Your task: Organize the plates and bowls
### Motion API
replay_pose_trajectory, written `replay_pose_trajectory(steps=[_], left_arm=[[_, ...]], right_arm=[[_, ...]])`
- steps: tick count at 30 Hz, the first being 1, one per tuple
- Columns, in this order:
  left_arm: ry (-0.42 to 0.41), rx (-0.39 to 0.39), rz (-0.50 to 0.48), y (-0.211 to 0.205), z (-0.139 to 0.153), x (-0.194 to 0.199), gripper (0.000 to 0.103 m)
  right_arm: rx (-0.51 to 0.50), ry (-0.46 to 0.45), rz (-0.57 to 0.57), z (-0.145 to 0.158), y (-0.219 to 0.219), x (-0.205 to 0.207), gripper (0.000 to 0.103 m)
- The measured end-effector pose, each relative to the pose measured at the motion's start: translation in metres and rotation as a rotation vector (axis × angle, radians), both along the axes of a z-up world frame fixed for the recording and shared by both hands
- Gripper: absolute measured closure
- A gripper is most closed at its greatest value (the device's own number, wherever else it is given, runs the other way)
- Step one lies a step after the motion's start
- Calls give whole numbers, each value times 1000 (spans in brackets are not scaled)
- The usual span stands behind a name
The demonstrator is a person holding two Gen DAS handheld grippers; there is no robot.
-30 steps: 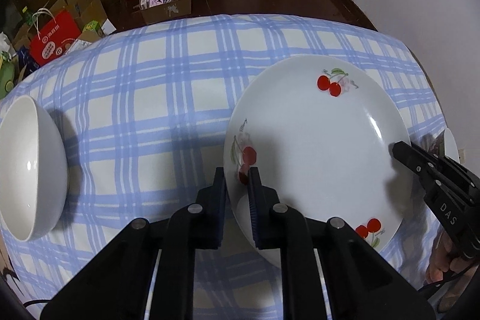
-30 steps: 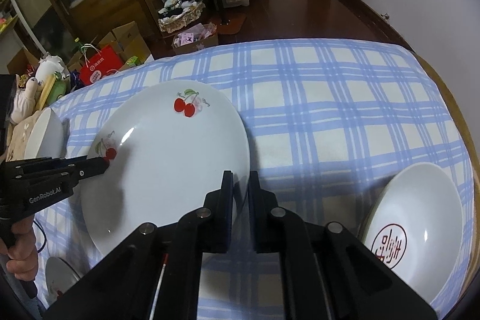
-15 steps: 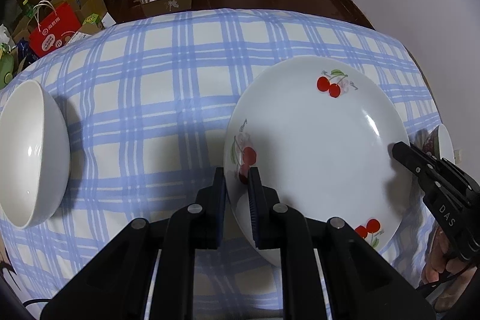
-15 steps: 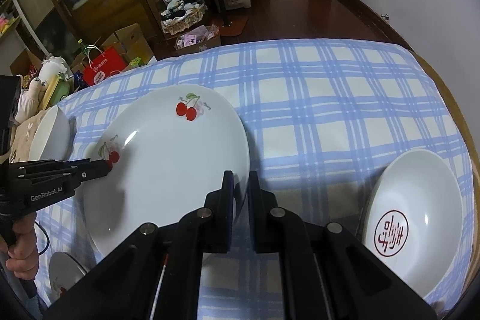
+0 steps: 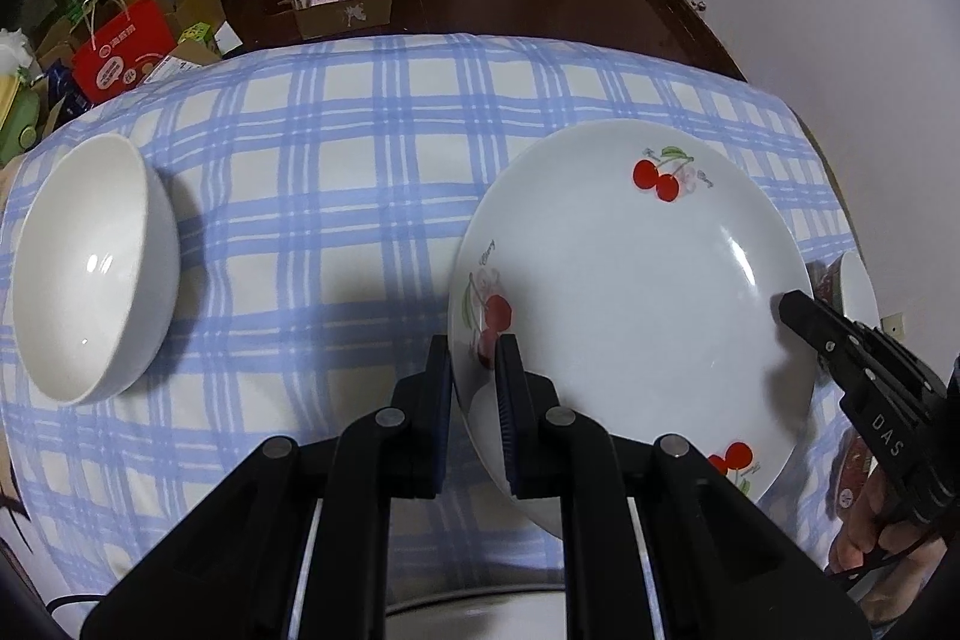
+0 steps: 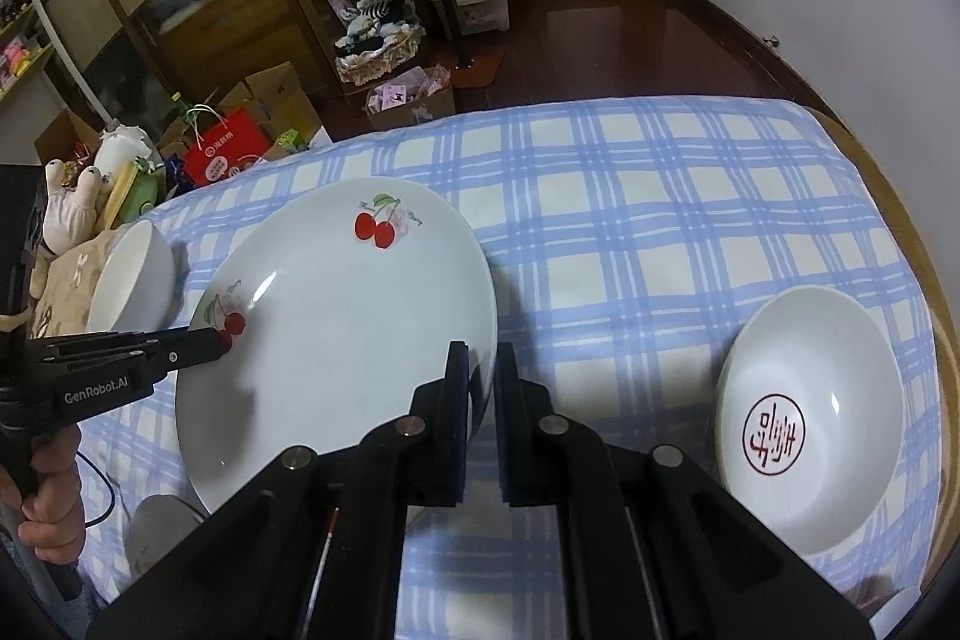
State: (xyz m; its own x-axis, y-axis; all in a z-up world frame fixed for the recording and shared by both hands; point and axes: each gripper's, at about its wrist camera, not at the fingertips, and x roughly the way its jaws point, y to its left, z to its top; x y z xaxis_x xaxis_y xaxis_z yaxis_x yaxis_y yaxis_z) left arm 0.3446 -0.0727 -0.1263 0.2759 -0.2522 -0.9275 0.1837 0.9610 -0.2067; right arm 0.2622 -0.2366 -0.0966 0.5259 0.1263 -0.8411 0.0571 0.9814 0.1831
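Cherry plate gripped on both rims

The left claw (image 5: pixel 474 370) and right claw (image 6: pixel 477 382) each pinch an opposite rim of the cherry plate (image 5: pixel 630 292) — it hangs tilted over the checked surface (image 5: pixel 336 196). A white bowl (image 5: pixel 90 274) sits near the left edge, a red-marked bowl (image 6: pixel 810 418) (upright) near the right edge.
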Motion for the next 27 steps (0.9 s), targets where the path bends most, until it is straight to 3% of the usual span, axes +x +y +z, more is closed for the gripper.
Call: replay_pose_trajectory(steps=[14, 27], left_arm=[[-16, 10, -4, 19, 30, -33, 90], [-28, -3, 20, 54, 62, -98, 90]], right_arm=[[14, -12, 19, 26, 15, -29, 94], [58, -55, 42, 61, 41, -78, 96]])
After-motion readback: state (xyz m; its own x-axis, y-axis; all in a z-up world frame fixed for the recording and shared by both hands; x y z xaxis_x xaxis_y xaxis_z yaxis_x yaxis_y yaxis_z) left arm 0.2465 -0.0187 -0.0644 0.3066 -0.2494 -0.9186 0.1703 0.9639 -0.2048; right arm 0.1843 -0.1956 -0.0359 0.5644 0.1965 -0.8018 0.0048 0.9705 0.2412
